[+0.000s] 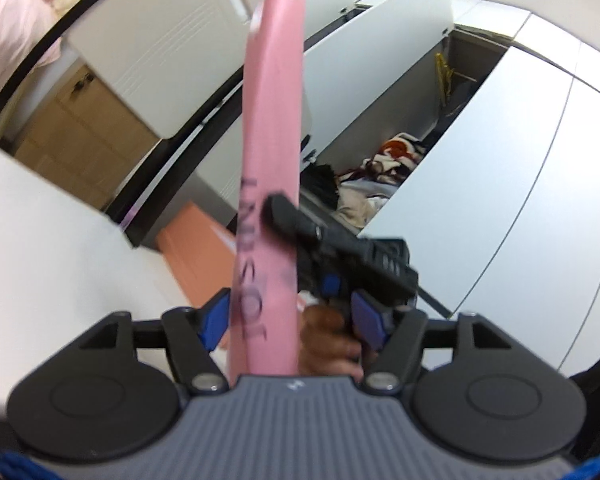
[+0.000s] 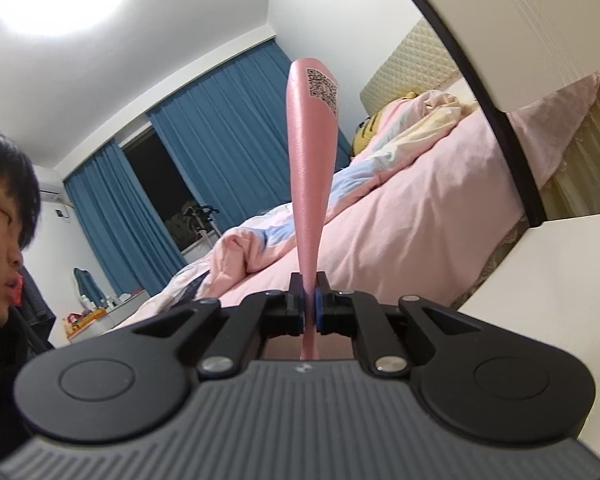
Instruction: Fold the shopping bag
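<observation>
The pink shopping bag [image 1: 270, 128], seen edge-on as a tall strip with dark lettering, stands between the open blue-padded fingers of my left gripper [image 1: 290, 322], which do not press on it. My right gripper [image 1: 284, 216] shows beyond it, clamping the bag from the right, with a hand behind. In the right wrist view my right gripper [image 2: 309, 300] is shut on the bag [image 2: 310, 152], which rises upright with a QR code near its top.
A white table [image 1: 40, 240] lies at left, an orange box [image 1: 196, 252] beyond it. An open white wardrobe [image 1: 380, 184] holds clothes. A pink-covered bed [image 2: 400, 220], blue curtains [image 2: 204, 152] and a person's face [image 2: 0, 232] show in the right wrist view.
</observation>
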Demonstrator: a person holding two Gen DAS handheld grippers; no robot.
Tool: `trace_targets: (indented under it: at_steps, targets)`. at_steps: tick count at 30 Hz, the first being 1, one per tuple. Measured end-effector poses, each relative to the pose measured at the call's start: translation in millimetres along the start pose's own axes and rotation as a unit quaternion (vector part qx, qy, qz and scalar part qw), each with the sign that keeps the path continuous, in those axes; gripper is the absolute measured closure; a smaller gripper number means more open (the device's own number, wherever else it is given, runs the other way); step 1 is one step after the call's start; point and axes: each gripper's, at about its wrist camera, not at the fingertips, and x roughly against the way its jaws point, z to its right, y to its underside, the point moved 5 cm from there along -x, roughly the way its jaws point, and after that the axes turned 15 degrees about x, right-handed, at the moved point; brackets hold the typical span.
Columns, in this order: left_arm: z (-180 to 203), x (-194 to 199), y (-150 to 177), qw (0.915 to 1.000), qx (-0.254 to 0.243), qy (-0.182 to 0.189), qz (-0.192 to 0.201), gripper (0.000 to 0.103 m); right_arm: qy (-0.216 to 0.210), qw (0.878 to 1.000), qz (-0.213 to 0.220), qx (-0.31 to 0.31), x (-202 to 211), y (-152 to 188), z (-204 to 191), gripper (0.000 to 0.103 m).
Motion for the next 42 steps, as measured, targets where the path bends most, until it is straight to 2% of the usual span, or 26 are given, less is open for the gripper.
trace_targets:
  at_steps: [3, 4, 5, 6, 7, 12, 16, 18, 21, 25, 27, 28, 31, 34, 35, 37, 41, 42]
  targets:
    - [1.7, -12.5, -6.6, 0.9998, -0.016, -0.002, -0.008, 0.042, -0.006, 1.0, 0.005, -0.001, 4.1, -0.8, -2.8, 0.095]
    - [0.8, -15.2, -8.6, 0.9998, -0.015, 0.0, -0.01, 0.056, -0.007, 1.0, 0.007, -0.001, 5.9, -1.1, -3.4, 0.095]
    - [-0.6, -17.5, -10.1, 0.9998, -0.013, 0.001, -0.013, 0.065, -0.009, 1.0, 0.009, -0.002, 7.7, -1.4, -4.0, 0.095]
    - [-2.7, -19.7, -10.4, 0.9998, -0.011, -0.002, -0.015, 0.07, -0.011, 1.0, 0.01, -0.002, 9.5, -1.7, -4.7, 0.095]
    - [-4.3, -22.7, -9.8, 0.9998, -0.009, -0.005, -0.019, 0.08, -0.011, 1.0, 0.012, -0.004, 11.8, -1.5, -4.3, 0.095]
    - [-2.7, -32.8, -6.3, 0.9996, -0.016, -0.011, -0.02, 0.092, -0.001, 1.0, 0.013, -0.008, 17.3, 0.2, -2.4, 0.094]
    - [2.4, -46.1, -11.5, 0.9949, -0.062, -0.077, -0.021, 0.096, 0.032, 0.999, 0.012, -0.003, 23.0, 0.5, 2.4, 0.085]
    - [6.6, -56.7, -13.9, 0.9875, -0.101, -0.119, -0.021, 0.097, 0.063, 0.998, 0.011, 0.014, 22.8, -1.6, 5.6, 0.078]
    - [14.1, -70.4, -20.5, 0.97, -0.171, -0.172, -0.011, 0.099, 0.106, 0.993, 0.022, 0.046, 31.7, -6.9, 3.9, 0.074]
    - [18.4, -86.1, -26.6, 0.9324, -0.264, -0.247, 0.015, 0.099, 0.177, 0.979, 0.031, 0.099, 45.9, -13.7, 0.1, 0.074]
    - [16.5, -87.1, -25.4, 0.9192, -0.286, -0.269, 0.026, 0.099, 0.218, 0.966, 0.031, 0.132, 52.6, -16.2, -4.3, 0.074]
    - [15.0, -86.0, -23.7, 0.9144, -0.292, -0.279, 0.03, 0.099, 0.245, 0.957, 0.025, 0.154, 54.6, -17.0, -7.0, 0.074]
    - [10.6, -84.7, -20.6, 0.9026, -0.309, -0.297, 0.039, 0.099, 0.322, 0.916, -0.005, 0.238, 52.8, -16.7, -19.9, 0.074]
    - [16.7, -75.3, -16.1, 0.8858, -0.34, -0.311, 0.056, 0.099, 0.371, 0.867, -0.033, 0.33, 43.5, -15.6, -38.9, 0.075]
    - [20.7, -72.4, -14.0, 0.8772, -0.355, -0.317, 0.061, 0.099, 0.383, 0.847, -0.04, 0.366, 38.6, -14.4, -46.9, 0.077]
    - [30.4, -68.8, -9.6, 0.8503, -0.396, -0.338, 0.074, 0.099, 0.405, 0.797, -0.057, 0.445, 24.4, -8.2, -61.7, 0.077]
    - [49.4, -64.1, -2.0, 0.7887, -0.472, -0.382, 0.098, 0.098, 0.432, 0.682, -0.091, 0.583, -7.8, 11.6, -83.9, 0.077]
    - [49.2, -65.5, -0.1, 0.7728, -0.485, -0.397, 0.099, 0.098, 0.43, 0.666, -0.096, 0.602, -12.8, 16.0, -86.7, 0.077]
